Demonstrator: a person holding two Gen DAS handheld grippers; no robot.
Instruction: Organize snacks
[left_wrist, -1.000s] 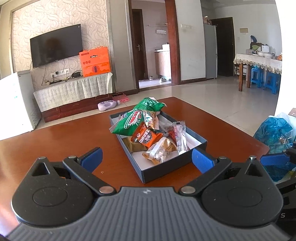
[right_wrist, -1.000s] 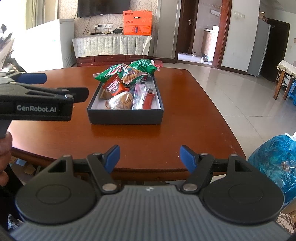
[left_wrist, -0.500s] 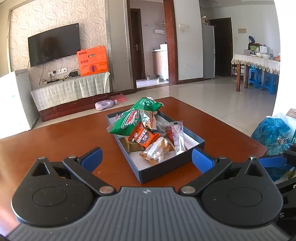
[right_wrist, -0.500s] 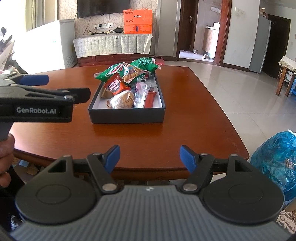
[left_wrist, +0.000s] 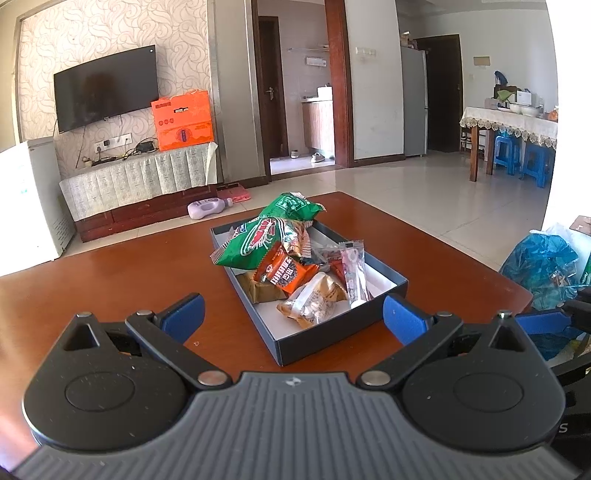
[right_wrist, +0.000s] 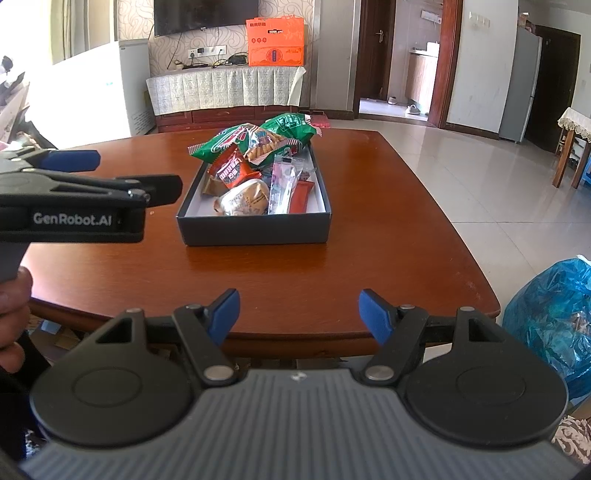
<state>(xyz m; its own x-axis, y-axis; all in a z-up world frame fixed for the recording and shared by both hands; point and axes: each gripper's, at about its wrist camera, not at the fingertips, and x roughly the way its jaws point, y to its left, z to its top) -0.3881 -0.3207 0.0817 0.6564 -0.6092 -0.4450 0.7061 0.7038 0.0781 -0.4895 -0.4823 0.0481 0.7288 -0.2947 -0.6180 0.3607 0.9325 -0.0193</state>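
Observation:
A dark blue box (left_wrist: 334, 341) with a white floor stands on the brown table (left_wrist: 110, 280). It holds several snacks: green bags (left_wrist: 262, 240), an orange packet (left_wrist: 282, 271), a tan wrapped bun (left_wrist: 314, 301) and a clear pink-white packet (left_wrist: 354, 269). My left gripper (left_wrist: 291, 319) is open and empty, just short of the box's near corner. In the right wrist view the box (right_wrist: 255, 229) sits mid-table and my right gripper (right_wrist: 299, 312) is open and empty at the table's front edge. The left gripper (right_wrist: 88, 195) shows from the side there.
A blue plastic bag (right_wrist: 554, 317) lies on the floor right of the table, also in the left wrist view (left_wrist: 543, 266). A TV stand with an orange box (left_wrist: 183, 120) stands at the far wall, a white cabinet (right_wrist: 99, 88) at the left.
Both views have shifted only slightly; the box and snacks have not moved. Both grippers stay open and empty.

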